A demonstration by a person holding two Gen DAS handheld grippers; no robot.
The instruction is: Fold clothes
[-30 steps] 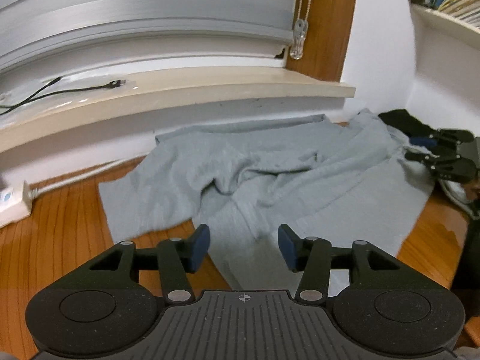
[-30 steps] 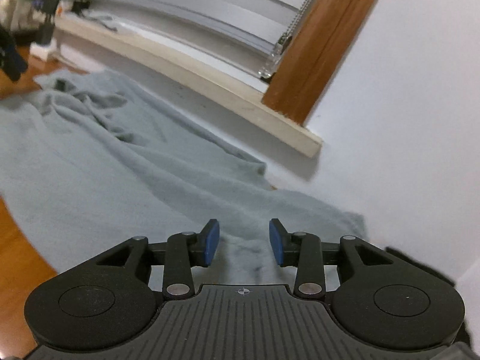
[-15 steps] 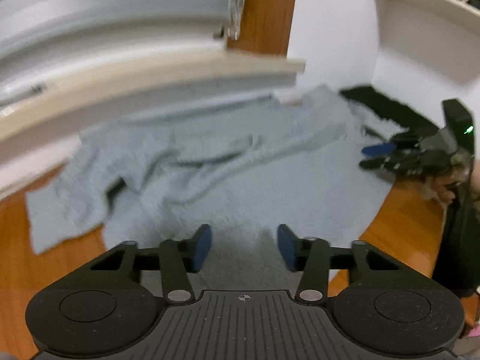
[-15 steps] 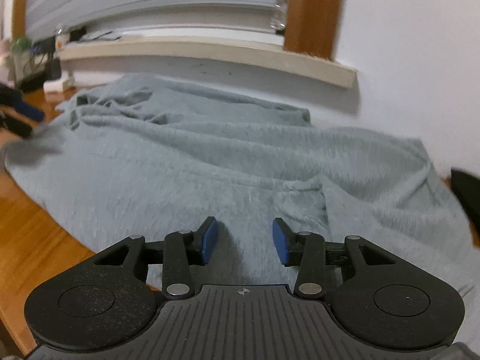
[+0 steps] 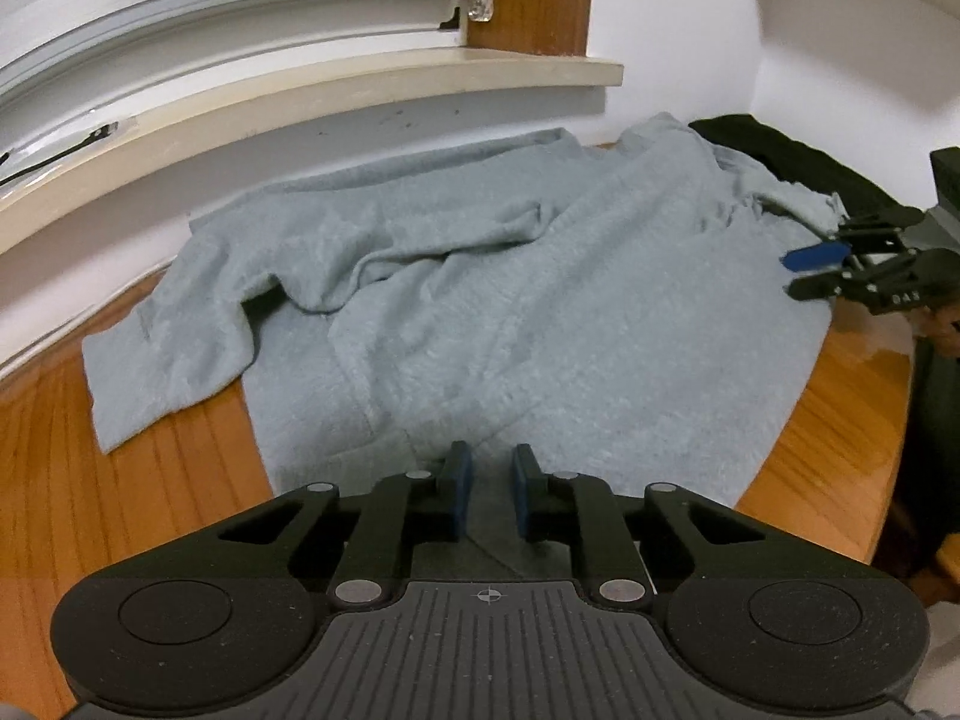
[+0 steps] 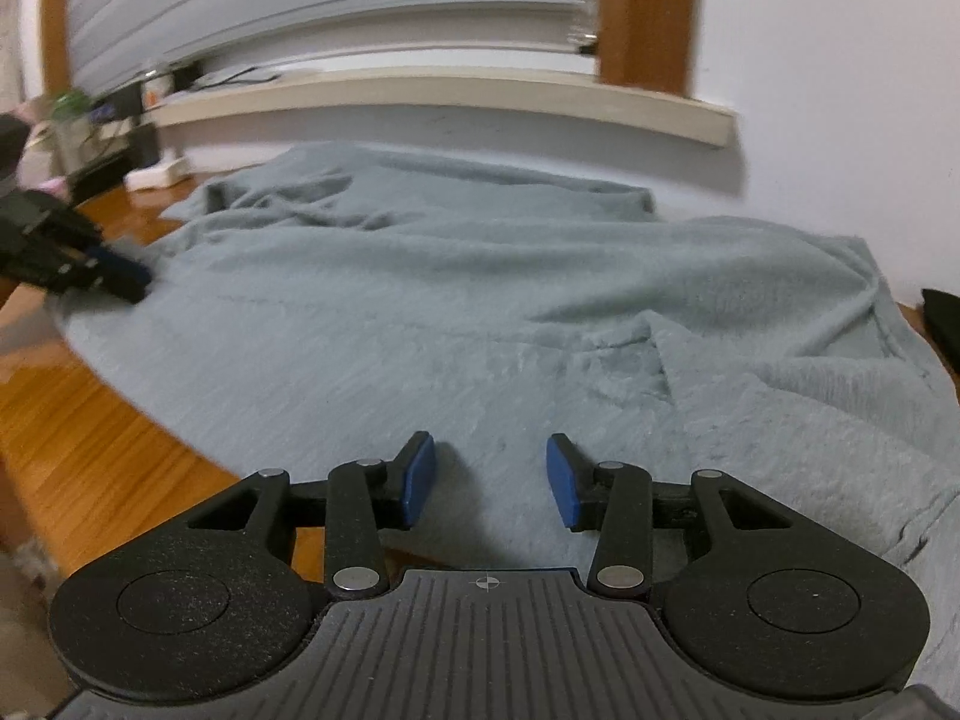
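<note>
A pale grey-blue garment [image 5: 492, 276] lies rumpled across the wooden table [image 5: 150, 480], with one flap spread to the left. It also fills the right wrist view [image 6: 480, 300]. My left gripper [image 5: 489, 483] sits low over the garment's near edge, its blue pads narrowed around a fold of the cloth. My right gripper [image 6: 489, 474] is open and empty just above the garment's near hem. It shows in the left wrist view at the far right [image 5: 822, 270], and the left gripper shows in the right wrist view at the far left [image 6: 114, 276].
A white window sill [image 5: 360, 78] and wall run behind the table. A dark cloth [image 5: 780, 156] lies at the back right corner. A white power strip [image 6: 159, 171] and small clutter [image 6: 78, 126] stand at the table's far left. Bare wood [image 6: 90, 450] shows along the front edge.
My left gripper has moved right along the garment's near edge and narrowed its jaws on the cloth. My right gripper has swung left over the hem and stayed open.
</note>
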